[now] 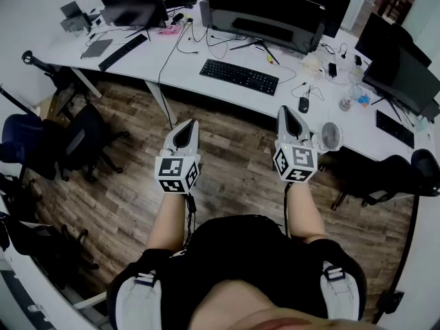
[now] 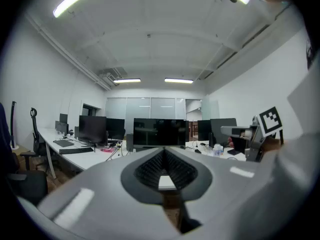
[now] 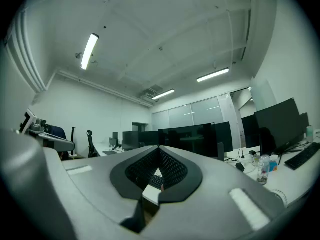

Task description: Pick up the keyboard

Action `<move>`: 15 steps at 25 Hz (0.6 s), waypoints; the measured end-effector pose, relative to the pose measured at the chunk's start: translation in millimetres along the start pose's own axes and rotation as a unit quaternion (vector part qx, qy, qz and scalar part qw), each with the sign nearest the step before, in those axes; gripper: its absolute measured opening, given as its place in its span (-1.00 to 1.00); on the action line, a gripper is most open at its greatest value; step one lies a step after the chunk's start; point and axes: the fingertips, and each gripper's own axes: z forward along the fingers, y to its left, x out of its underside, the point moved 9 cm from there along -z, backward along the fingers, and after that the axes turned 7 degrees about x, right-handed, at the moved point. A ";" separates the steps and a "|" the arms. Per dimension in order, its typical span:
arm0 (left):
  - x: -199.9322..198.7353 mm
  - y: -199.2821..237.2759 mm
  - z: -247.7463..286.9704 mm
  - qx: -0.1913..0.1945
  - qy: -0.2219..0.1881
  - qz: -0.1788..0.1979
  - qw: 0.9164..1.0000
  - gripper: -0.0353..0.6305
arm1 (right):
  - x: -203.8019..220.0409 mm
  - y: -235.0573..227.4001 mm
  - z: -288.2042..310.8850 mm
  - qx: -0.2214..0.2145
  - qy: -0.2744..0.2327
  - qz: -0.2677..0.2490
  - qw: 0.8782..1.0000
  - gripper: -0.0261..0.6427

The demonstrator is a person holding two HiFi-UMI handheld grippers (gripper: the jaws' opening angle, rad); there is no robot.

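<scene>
White tables run along the far side of an open office with a wood-plank floor (image 1: 234, 163), and from the head view the landmark is the wide curved monitor (image 1: 265, 16) on the middle table (image 1: 185, 71). The black keyboard (image 1: 239, 76) lies flat just in front of that monitor, with a mouse (image 1: 303, 104) off to its right end. Other keyboards sit well to the left and right of the monitor, but the central one looks like the target. The left tool (image 1: 187, 125) and right tool (image 1: 289, 113) hang over the floor, well short of the monitor and apart from the table. In the left gripper view, the left tool (image 2: 164, 149) has its jaws pressed together with nothing between them. The monitor (image 2: 160, 132) stands straight ahead and the right tool (image 2: 250, 134) is off to the side. In the right gripper view, the right tool (image 3: 159, 147) is likewise closed and empty. A dark strip that seems to be the keyboard (image 3: 156, 180) shows through the notch under its pads, below the monitor (image 3: 195, 136). The approach is the step in hand. To do it well, both tools should open before they reach the table, then come in level at the keyboard's two short ends. They should close evenly and lift flat, leaving slack for any cable running back toward the monitor.
</scene>
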 end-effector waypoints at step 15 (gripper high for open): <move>18.5 42.8 -39.9 0.026 -0.007 -0.014 1.000 -0.73 | 7.0 53.6 -27.9 0.038 -0.004 0.005 0.999 -0.93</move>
